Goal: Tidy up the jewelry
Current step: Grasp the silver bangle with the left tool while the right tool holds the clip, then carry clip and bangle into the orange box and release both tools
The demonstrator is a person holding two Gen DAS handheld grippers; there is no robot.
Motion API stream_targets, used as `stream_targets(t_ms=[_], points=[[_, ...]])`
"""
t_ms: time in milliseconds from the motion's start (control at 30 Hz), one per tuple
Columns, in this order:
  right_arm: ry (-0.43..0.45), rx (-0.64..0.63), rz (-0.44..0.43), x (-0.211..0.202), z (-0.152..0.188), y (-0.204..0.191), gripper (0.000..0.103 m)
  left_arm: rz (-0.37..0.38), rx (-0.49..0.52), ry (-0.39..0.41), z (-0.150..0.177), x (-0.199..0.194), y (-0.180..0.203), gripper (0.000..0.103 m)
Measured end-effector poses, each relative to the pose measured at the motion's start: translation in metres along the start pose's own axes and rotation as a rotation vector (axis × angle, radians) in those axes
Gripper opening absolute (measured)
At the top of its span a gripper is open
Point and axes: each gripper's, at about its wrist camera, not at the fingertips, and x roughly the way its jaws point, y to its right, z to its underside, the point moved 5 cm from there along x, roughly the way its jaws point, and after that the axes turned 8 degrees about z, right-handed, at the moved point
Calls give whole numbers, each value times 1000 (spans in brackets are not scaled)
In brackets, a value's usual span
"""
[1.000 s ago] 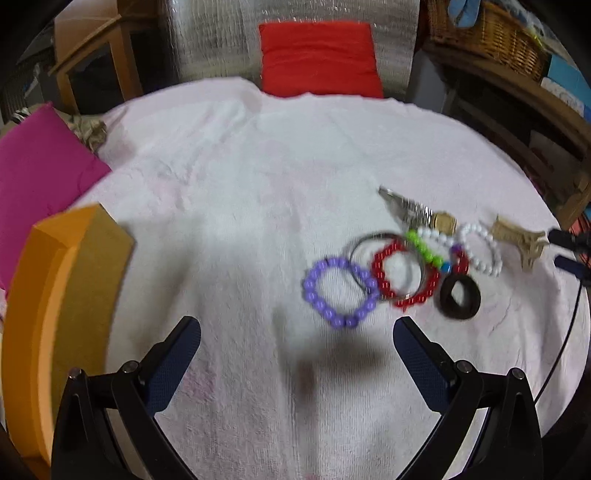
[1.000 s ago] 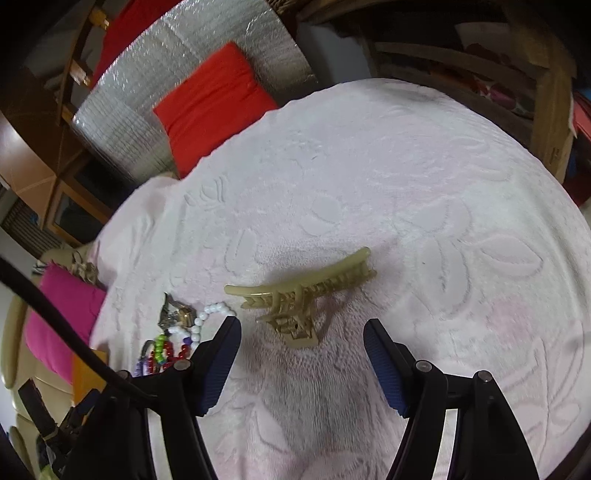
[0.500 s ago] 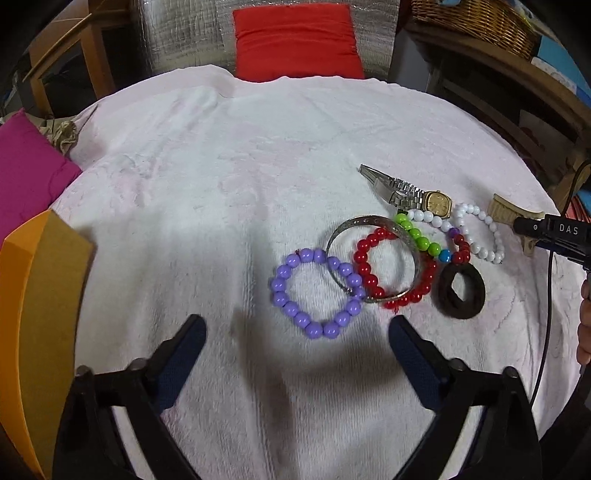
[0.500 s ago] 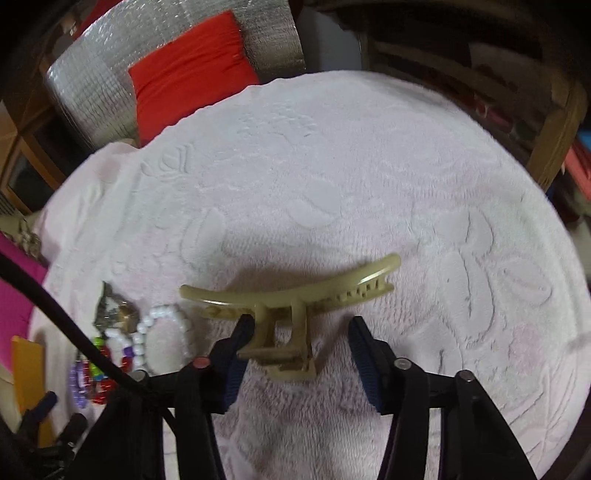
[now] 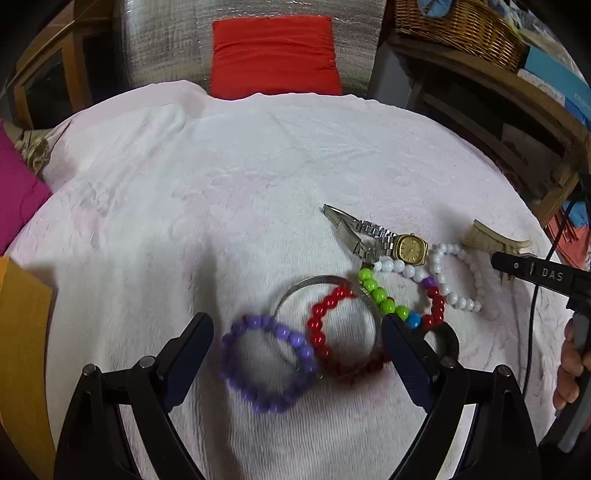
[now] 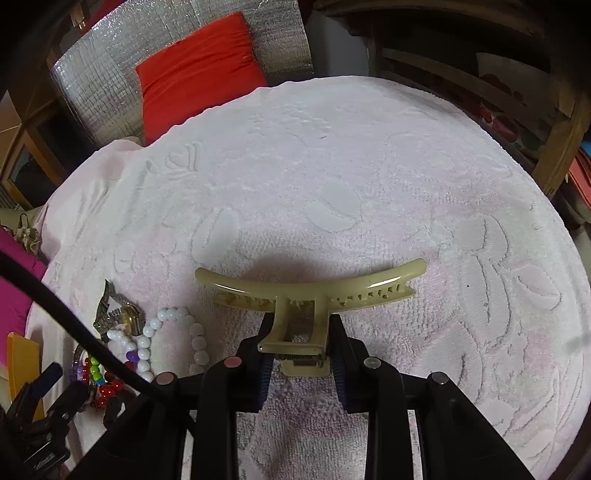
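Observation:
Jewelry lies in a cluster on a pale pink towel (image 5: 221,184). In it are a purple bead bracelet (image 5: 275,330), a red bead bracelet (image 5: 321,314), a silver bangle (image 5: 314,280), a multicolour bead bracelet (image 5: 376,293), a white bead bracelet (image 5: 458,299), a gold-faced watch (image 5: 408,249) and a black ring (image 5: 448,341). My left gripper (image 5: 295,325) hovers open, its fingers either side of the purple and red bracelets. My right gripper (image 6: 299,332) is closing, with its pads against the handle of a beige hair claw clip (image 6: 314,290) that rests on the towel.
An orange box (image 5: 22,350) stands at the left edge, with a magenta cushion (image 5: 14,192) behind it. A red cushion (image 5: 273,55) and a wicker basket (image 5: 458,26) sit beyond the towel. A hand (image 5: 569,373) shows at the right of the left wrist view.
My left gripper came forward and lower over the bracelets. My right gripper advanced to the hair clip and its jaws narrowed from wide apart onto the clip's handle.

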Motion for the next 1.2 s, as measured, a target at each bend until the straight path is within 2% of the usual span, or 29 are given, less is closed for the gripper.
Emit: stream_targets(t_ms=[200, 467, 533, 600, 633, 733, 1033, 1200], points=[[-10, 8, -13, -1, 1, 2, 30, 23, 11, -42, 1, 5, 3, 92], [-11, 13, -20, 2, 0, -1, 30, -4, 60, -26, 8, 5, 11, 92], [-10, 14, -20, 1, 0, -2, 30, -4, 62, -17, 7, 7, 10, 86], [-7, 13, -22, 0, 0, -4, 30, -27, 74, -13, 5, 8, 8, 63], [-5, 13, -23, -1, 0, -4, 30, -43, 81, -14, 4, 10, 7, 63], [2, 25, -34, -6, 0, -3, 29, -27, 76, -13, 3, 9, 3, 63], [79, 5, -75, -34, 0, -18, 29, -50, 58, 80, 1, -38, -5, 63], [142, -43, -135, -59, 6, -47, 29, -84, -1, 179, 3, -91, -17, 63]])
